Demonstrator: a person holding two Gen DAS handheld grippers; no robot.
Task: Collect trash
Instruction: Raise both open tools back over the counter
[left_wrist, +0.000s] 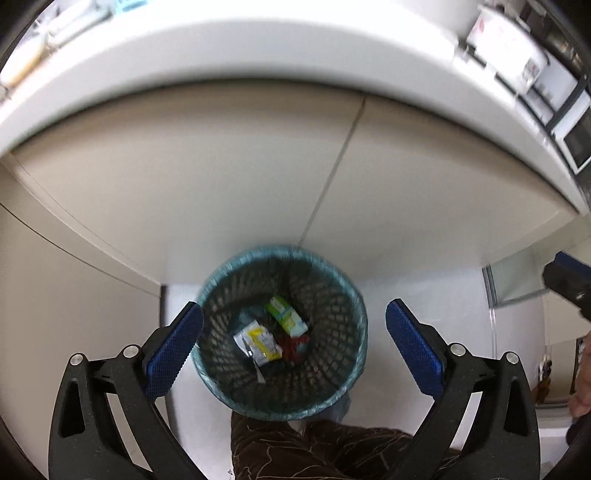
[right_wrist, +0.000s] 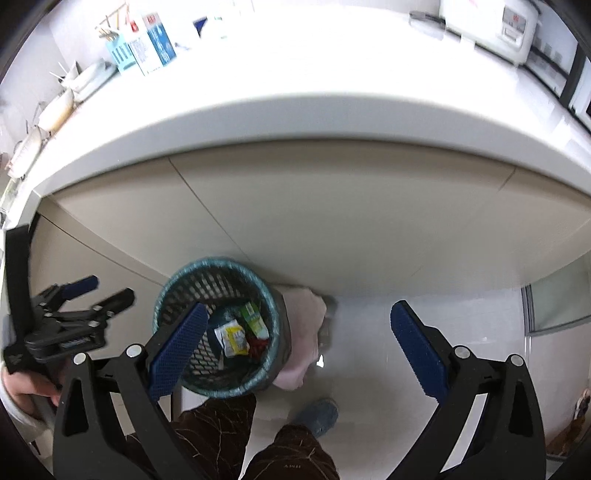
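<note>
Trash is seen at the bottom of the bin (left_wrist: 282, 328), which stands on the floor below the edge of the white table (left_wrist: 258, 48). A yellow packet (left_wrist: 260, 341), a green packet (left_wrist: 286, 317) and a red scrap (left_wrist: 293, 345) are lying inside it.

The left claw (left_wrist: 294, 341) is held wide open right above the bin, and nothing is gripped by it. The right claw (right_wrist: 299, 349) is held wide open too, and it is empty. One of its blue pads (right_wrist: 177, 350) is seen over the bin, while the other is off to the side, over the floor.

Trouble could come next, it is judged. The bin looks light, so it could be tipped if its rim is bumped by a claw or by the person's leg (right_wrist: 218, 435), which is just beside it. Then the packets would be spilled on the floor. A pink cloth (right_wrist: 304, 339) is lying against the bin and could be snagged. Cartons (right_wrist: 149, 44) and other things are kept at the back of the table, and one could be grabbed by mistake as trash. Whether more trash is left on the table cannot be told.
</note>
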